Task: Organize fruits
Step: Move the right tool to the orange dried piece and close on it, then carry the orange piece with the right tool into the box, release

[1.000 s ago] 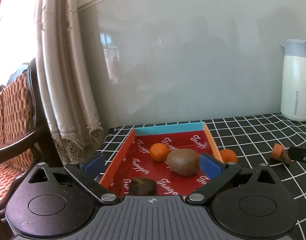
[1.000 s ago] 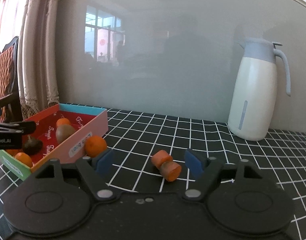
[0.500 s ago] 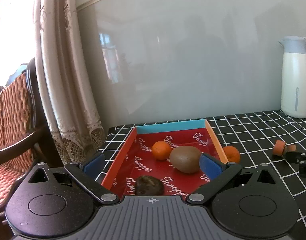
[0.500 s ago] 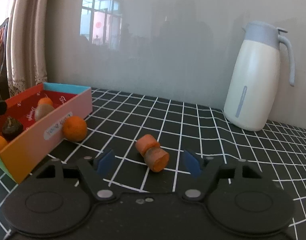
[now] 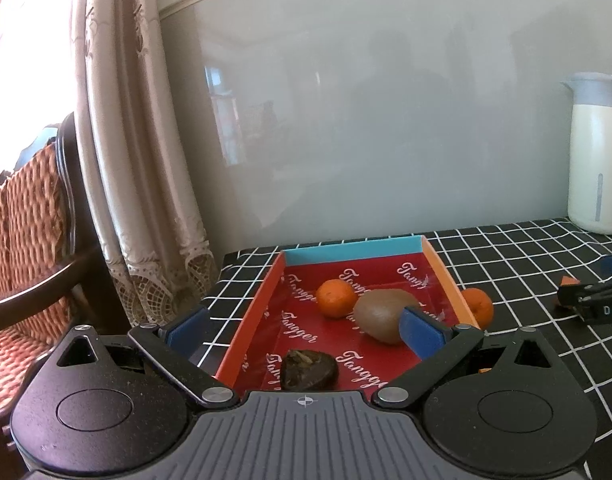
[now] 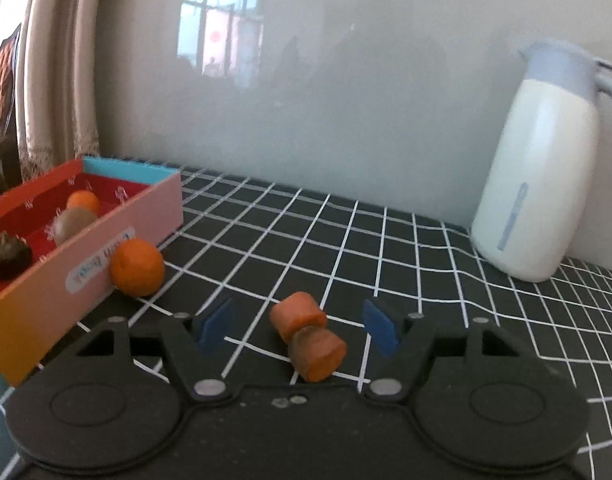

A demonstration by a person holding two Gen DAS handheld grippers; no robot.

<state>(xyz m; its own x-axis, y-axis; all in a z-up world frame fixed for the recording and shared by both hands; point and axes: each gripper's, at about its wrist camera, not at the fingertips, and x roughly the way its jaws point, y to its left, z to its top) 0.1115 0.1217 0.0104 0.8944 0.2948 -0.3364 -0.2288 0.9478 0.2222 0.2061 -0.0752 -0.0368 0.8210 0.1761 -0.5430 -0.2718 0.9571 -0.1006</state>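
A red-lined box (image 5: 261, 304) (image 6: 117, 216) sits at the table's left end. It holds a small orange (image 5: 336, 297) (image 6: 83, 202), a kiwi (image 5: 382, 314) (image 6: 71, 222) and a dark brown fruit (image 5: 309, 369) (image 6: 9, 258). Another orange (image 5: 478, 306) (image 6: 137, 267) rests on the cloth against the box's outer wall. Two carrot chunks (image 6: 306, 334) lie between the fingers of my right gripper (image 6: 299, 326), which is open around them. My left gripper (image 5: 303, 330) is open and empty, hovering over the box's near end.
A white jug with a grey lid (image 6: 544, 168) (image 5: 596, 156) stands at the back right against the grey wall panel. The black checked cloth (image 6: 346, 232) covers the table. A curtain and a wooden chair (image 5: 33, 216) stand left of the table edge.
My right gripper has moved forward and lower, so the carrot chunks now lie between its fingers. My left gripper has risen slightly over the box.
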